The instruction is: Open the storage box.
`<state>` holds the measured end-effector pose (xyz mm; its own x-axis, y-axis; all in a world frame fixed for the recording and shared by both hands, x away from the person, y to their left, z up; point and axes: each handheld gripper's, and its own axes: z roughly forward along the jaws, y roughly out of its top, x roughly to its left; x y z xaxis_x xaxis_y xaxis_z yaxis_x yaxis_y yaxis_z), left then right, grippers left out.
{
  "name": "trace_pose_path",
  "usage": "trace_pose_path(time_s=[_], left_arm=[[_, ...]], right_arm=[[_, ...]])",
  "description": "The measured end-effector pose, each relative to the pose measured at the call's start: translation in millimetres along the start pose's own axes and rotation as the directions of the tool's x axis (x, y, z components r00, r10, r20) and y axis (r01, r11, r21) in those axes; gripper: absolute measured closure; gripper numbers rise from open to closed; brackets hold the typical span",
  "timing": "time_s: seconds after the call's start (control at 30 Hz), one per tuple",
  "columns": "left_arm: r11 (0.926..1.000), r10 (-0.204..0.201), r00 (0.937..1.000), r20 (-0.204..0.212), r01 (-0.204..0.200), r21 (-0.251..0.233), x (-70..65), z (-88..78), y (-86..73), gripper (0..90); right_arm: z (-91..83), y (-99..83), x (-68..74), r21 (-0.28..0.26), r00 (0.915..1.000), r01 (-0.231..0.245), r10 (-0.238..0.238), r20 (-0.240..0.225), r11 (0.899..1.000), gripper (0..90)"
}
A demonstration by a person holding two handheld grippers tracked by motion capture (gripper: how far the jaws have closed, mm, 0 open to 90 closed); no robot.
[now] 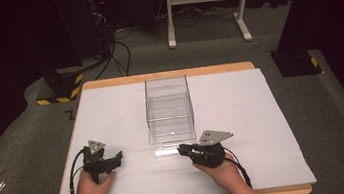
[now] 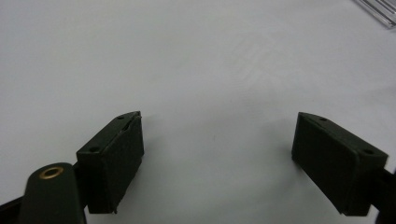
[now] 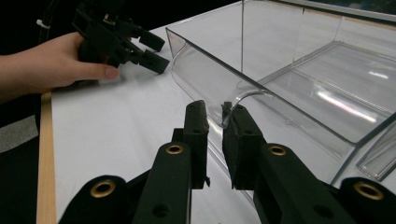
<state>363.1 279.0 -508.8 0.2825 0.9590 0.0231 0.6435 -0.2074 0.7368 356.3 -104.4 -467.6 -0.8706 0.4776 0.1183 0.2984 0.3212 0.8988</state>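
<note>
While the right gripper [image 3: 214, 116] has its jaws pinched on the front lip of the clear plastic bin [image 1: 168, 108], the left gripper [image 1: 112, 161] rests well left of that bin, jaws spread wide over bare surface. Bin stands mid-desk [image 1: 263, 115] on the white sheet.

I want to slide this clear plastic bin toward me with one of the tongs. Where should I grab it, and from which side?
Grip the clear bin by its low front lip, coming from the person's side. That wall is thin, curves outward and faces the right tongs, whose jaws already straddle it, nearly closed. The other walls look taller and farther away.
</note>
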Motion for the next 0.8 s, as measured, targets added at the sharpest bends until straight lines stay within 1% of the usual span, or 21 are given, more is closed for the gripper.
trace_pose_path(time_s=[0.13, 0.27, 0.33, 0.37, 0.5, 0.57, 0.63, 0.67, 0.8], left_arm=[[1.0000, 0.000, 1.0000, -0.001, 0.000, -0.002, -0.2, 0.1, 0.0, 17.1], [1.0000, -0.001, 1.0000, -0.001, 0.001, -0.002, -0.2, 0.0, -0.1, 17.1], [1.0000, 0.000, 1.0000, -0.001, 0.000, -0.002, -0.2, 0.1, 0.0, 17.1], [1.0000, -0.001, 1.0000, 0.000, 0.001, -0.001, -0.2, 0.0, -0.1, 17.1], [1.0000, 0.000, 1.0000, -0.001, 0.000, -0.002, -0.2, 0.0, 0.0, 17.1], [1.0000, 0.000, 1.0000, -0.001, 0.000, -0.002, -0.2, 0.0, 0.0, 17.1], [1.0000, -0.001, 1.0000, 0.000, 0.001, -0.002, -0.2, 0.0, 0.0, 17.1], [1.0000, -0.001, 1.0000, 0.000, 0.001, -0.001, -0.2, 0.0, 0.0, 17.1], [1.0000, -0.002, 1.0000, 0.000, 0.002, -0.001, -0.2, 0.0, 0.0, 17.2]], right_arm=[[-3.5, -4.6, 5.1, -0.011, 1.0000, 0.004, -0.004, -0.008, 1.000, 80.4], [-5.1, -11.6, 7.9, -0.013, 0.9998, -0.007, 0.007, -0.020, 1.000, 80.8], [-5.9, -13.2, 8.7, -0.018, 0.9998, -0.012, 0.012, -0.015, 1.000, 80.8], [-7.9, -14.5, 7.7, -0.021, 0.9994, -0.026, 0.026, -0.023, 0.999, 80.7], [-11.7, -17.1, 7.0, -0.026, 0.9993, -0.027, 0.026, -0.025, 0.999, 80.4], [-12.8, -17.2, 7.1, -0.024, 0.9994, -0.026, 0.026, -0.024, 0.999, 80.4], [-14.6, -17.9, 7.3, -0.023, 0.9991, -0.026, 0.025, -0.033, 0.999, 80.5], [-15.6, -17.9, 9.4, -0.021, 0.9991, -0.014, 0.014, -0.040, 1.000, 80.8], [-16.0, -17.2, 13.7, -0.017, 0.9989, 0.001, -0.002, -0.046, 1.000, 81.2]])
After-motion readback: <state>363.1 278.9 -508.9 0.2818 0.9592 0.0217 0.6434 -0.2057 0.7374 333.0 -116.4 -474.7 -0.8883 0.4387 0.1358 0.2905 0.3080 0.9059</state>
